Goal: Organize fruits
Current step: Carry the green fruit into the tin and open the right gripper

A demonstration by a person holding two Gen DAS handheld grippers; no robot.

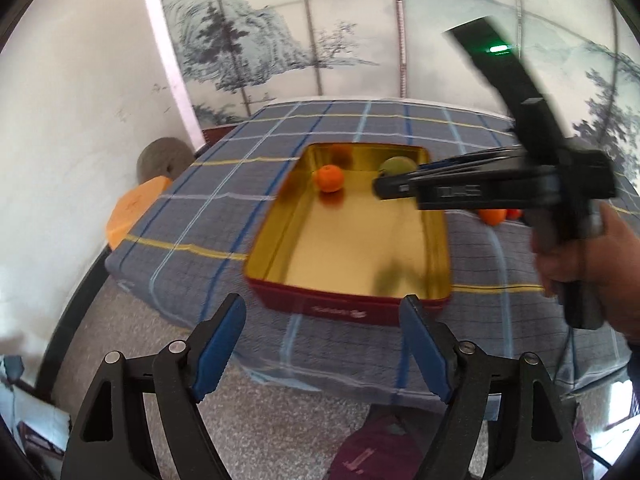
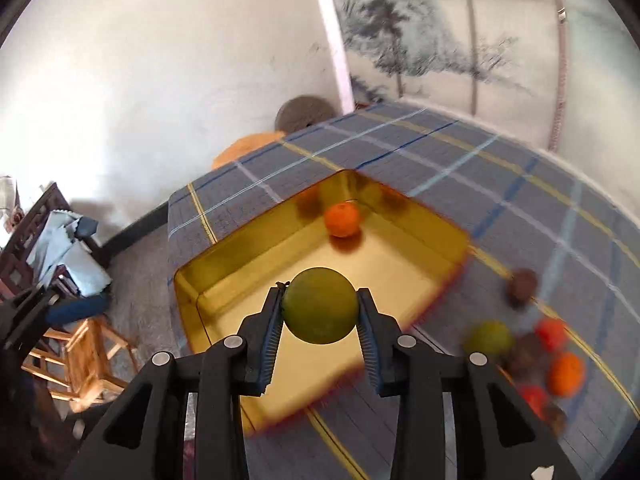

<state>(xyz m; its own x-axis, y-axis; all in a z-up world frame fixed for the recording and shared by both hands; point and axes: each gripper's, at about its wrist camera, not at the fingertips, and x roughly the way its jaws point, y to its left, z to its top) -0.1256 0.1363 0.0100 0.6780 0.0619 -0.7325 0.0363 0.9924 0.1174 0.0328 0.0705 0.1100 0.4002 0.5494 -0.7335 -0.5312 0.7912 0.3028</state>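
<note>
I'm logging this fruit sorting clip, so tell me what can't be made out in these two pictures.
- Loose fruit pile, right wrist view: motion blur; the dark pieces can't be identified.
- Same pile, left wrist view: mostly hidden behind the right gripper.
- Green fruit held by that gripper: in the left wrist view only its top shows.
- Lettering on the red tin, left wrist view: blurred.

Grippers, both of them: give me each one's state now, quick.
Left gripper: open, nothing between its fingers.
Right gripper: shut on the green fruit, held over the gold tin.
</note>
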